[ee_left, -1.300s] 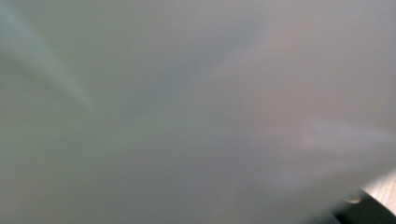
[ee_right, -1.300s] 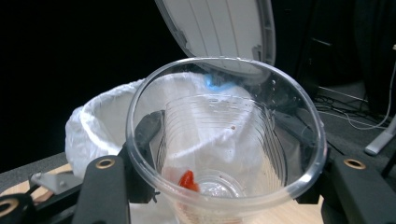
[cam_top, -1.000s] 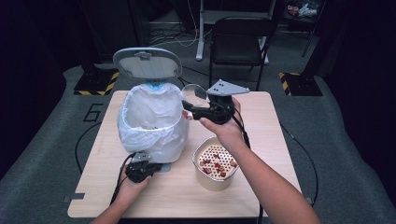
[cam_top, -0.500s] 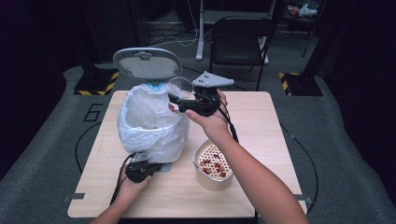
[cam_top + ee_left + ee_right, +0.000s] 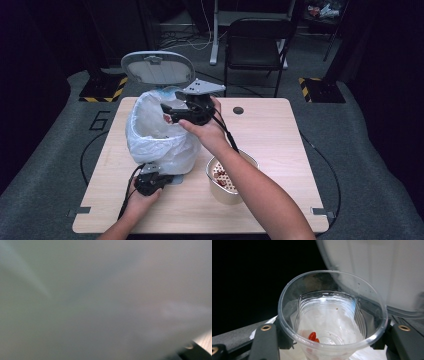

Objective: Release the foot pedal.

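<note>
Since the earlier frames the right gripper (image 5: 172, 114), carrying a clear plastic cup (image 5: 332, 315), has travelled leftward across the table from above the tan colander bowl (image 5: 232, 181) to the mouth of the white-lined bin (image 5: 159, 134); its jaws have just been opening slightly, yet the cup remains between them and the black pads (image 5: 265, 340) press its wall on both sides. The cup is tipped on its side over the liner's opening, and a few small red pieces (image 5: 313, 337) cling near its bottom. The bin's hinged lid (image 5: 157, 68) stands raised behind. The left gripper (image 5: 150, 181) rests low at the front of the bin, clenched; what it holds cannot be told, though its own view is pressed close against pale, blurred liner plastic (image 5: 100, 300), so it probably steadies the bin or bag.

The step in hand appears to be emptying the cup into the bin. To do it well, the cup's rim should sit well inside the liner's edge before tilting further, mouth downward, with a light shake to free the clinging pieces. The grip should not slacken much more, since a thin cup slips easily. The left hand should hold the bin steady against any nudge.
</note>
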`<state>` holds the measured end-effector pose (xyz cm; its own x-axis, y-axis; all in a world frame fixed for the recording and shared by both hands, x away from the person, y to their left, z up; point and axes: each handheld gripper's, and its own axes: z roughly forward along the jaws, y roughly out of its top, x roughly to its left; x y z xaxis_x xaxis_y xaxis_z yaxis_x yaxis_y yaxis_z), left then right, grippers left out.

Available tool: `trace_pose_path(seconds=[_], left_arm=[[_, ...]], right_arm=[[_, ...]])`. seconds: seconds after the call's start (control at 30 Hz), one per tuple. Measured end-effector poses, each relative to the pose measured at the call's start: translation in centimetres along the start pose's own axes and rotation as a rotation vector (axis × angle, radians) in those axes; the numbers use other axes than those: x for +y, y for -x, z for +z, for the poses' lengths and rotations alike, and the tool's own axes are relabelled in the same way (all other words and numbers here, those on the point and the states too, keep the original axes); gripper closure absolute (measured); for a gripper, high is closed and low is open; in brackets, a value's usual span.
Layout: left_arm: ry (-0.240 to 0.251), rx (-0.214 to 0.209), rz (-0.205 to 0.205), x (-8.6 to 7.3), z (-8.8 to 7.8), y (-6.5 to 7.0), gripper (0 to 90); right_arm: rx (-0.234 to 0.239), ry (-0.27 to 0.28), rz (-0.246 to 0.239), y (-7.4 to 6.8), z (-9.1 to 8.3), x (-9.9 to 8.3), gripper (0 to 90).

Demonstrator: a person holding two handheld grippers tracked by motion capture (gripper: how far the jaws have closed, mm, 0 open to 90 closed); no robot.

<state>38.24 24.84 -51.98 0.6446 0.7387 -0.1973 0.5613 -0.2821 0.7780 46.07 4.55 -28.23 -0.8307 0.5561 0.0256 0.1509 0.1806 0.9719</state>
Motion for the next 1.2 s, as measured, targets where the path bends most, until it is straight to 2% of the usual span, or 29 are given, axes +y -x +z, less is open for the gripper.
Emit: trace_pose_path(seconds=[0.07,0.23,0.3,0.33,0.4,0.43,0.47,0.5,0.7,0.77,0.9,1.2], left_arm=[[-0.001,-0.001,0.002,0.0,0.0,0.0,90.0],[-0.002,-0.006,0.006,0.0,0.0,-0.1,90.0],[-0.008,-0.002,0.003,0.0,-0.1,-0.1,90.0],[-0.008,-0.003,0.002,0.0,-0.1,-0.1,90.0],[-0.008,-0.004,0.003,0.0,-0.1,-0.1,90.0],[-0.008,-0.004,0.003,0.0,-0.1,-0.1,90.0],[-0.006,-0.005,0.004,0.0,-0.1,-0.1,90.0],[-0.006,-0.005,0.001,0.0,-0.1,-0.1,90.0],[-0.004,-0.004,-0.006,0.0,-0.1,-0.1,90.0],[-0.003,-0.004,-0.008,0.0,-0.1,-0.1,90.0],[-0.004,-0.003,-0.009,0.0,-0.1,-0.1,90.0],[-0.012,-0.002,-0.015,0.1,-0.1,-0.1,90.0]], right_arm=[[0.017,-0.012,-0.007,-0.5,0.8,-0.1,34.7],[0.015,-0.018,-0.024,-1.2,2.0,-0.4,27.8],[0.011,-0.015,-0.022,-1.4,2.3,-0.5,17.7],[0.010,-0.016,-0.005,-1.4,2.5,-0.5,11.8],[0.014,-0.042,0.017,-1.5,2.6,-0.5,7.7],[0.014,-0.042,0.017,-1.5,2.6,-0.5,7.7],[0.017,-0.040,0.005,-1.5,2.5,-0.6,2.7],[0.015,-0.043,0.016,-1.6,2.4,-0.6,1.7],[-0.009,-0.030,-0.005,-1.7,1.5,-0.4,5.3],[-0.002,-0.027,-0.008,-1.6,0.8,-0.3,6.9],[-0.022,-0.032,-0.017,-1.4,-0.5,-0.3,10.2],[-0.046,-0.006,-0.021,-0.5,-4.7,-0.3,10.1]])
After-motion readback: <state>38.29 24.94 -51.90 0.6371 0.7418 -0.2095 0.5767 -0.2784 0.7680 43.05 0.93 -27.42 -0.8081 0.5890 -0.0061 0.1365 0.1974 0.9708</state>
